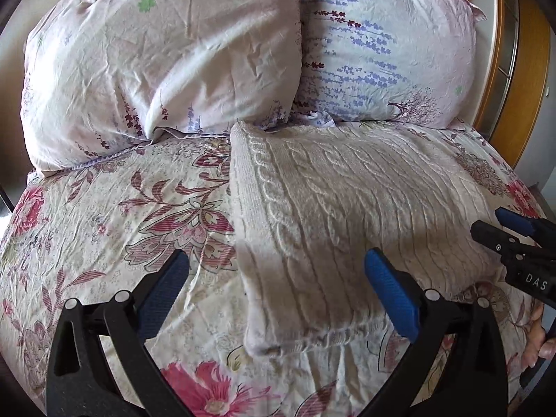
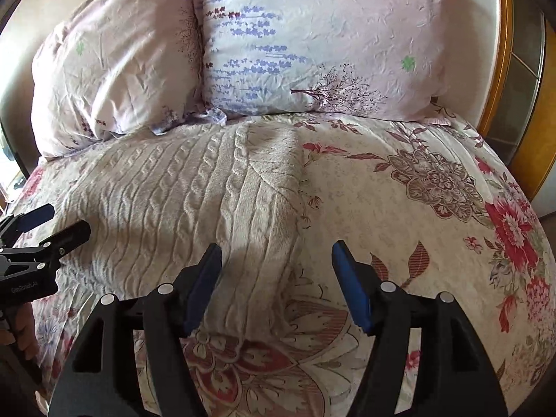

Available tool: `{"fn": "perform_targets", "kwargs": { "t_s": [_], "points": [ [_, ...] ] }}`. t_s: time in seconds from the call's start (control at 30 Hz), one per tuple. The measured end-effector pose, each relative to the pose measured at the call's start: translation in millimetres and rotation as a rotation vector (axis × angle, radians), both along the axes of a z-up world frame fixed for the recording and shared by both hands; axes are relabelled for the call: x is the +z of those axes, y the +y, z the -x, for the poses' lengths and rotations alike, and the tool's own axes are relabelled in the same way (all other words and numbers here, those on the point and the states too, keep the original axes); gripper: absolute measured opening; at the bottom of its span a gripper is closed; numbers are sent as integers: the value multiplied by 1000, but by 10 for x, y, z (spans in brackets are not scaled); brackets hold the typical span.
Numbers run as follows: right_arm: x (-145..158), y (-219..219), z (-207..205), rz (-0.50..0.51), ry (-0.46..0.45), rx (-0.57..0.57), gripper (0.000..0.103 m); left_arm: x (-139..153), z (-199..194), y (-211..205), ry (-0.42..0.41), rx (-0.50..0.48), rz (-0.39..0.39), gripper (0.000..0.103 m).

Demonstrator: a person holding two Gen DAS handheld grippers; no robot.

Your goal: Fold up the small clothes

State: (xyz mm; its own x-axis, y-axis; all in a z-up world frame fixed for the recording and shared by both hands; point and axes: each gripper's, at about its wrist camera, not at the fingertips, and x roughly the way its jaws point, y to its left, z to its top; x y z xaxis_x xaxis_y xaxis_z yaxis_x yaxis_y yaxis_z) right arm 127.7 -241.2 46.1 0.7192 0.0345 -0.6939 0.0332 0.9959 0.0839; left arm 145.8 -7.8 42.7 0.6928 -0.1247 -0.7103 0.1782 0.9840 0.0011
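Note:
A cream cable-knit sweater (image 1: 347, 208) lies folded into a rectangle on the floral bedspread (image 1: 104, 226). My left gripper (image 1: 276, 271) hovers open above the sweater's near left corner, its blue pads wide apart and touching nothing. In the right wrist view the sweater (image 2: 180, 187) fills the middle left. My right gripper (image 2: 277, 253) stands open over its near right edge, with no cloth pinched. Each gripper shows at the edge of the other's view: the right gripper (image 1: 490, 222) at the far right, the left gripper (image 2: 69, 217) at the far left.
Two flowered pillows (image 1: 156, 55) (image 1: 382, 45) lean side by side at the head of the bed, just behind the sweater. A wooden frame (image 1: 528, 69) runs along the right side. A person's fingers (image 1: 542, 340) hold the right gripper's handle.

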Motion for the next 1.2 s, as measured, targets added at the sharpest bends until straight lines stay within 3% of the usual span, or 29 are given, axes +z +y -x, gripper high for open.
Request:
{"fn": "perform_targets", "kwargs": {
  "t_s": [0.1,0.2,0.33,0.4,0.57,0.77,0.87,1.2],
  "points": [
    [-32,13,119,8,8,10,67,-46,153,108,19,13,5,101],
    [-184,37,95,48,77,-21,68,-184,164,180,67,49,-8,101],
    [-221,49,95,48,89,-40,70,-327,85,326,166,80,65,101],
    [-179,55,137,58,77,-30,70,-297,159,336,144,67,51,101],
    [-11,-139,410,-62,0,-8,73,-208,434,454,67,30,12,101],
    [6,-54,584,-63,-26,5,102,-241,424,447,88,62,6,101],
    [-19,46,590,-19,-1,2,102,-267,386,428,120,64,33,101],
    [-204,226,526,2,100,15,102,-345,384,301,150,77,-51,101]
  ]
}}
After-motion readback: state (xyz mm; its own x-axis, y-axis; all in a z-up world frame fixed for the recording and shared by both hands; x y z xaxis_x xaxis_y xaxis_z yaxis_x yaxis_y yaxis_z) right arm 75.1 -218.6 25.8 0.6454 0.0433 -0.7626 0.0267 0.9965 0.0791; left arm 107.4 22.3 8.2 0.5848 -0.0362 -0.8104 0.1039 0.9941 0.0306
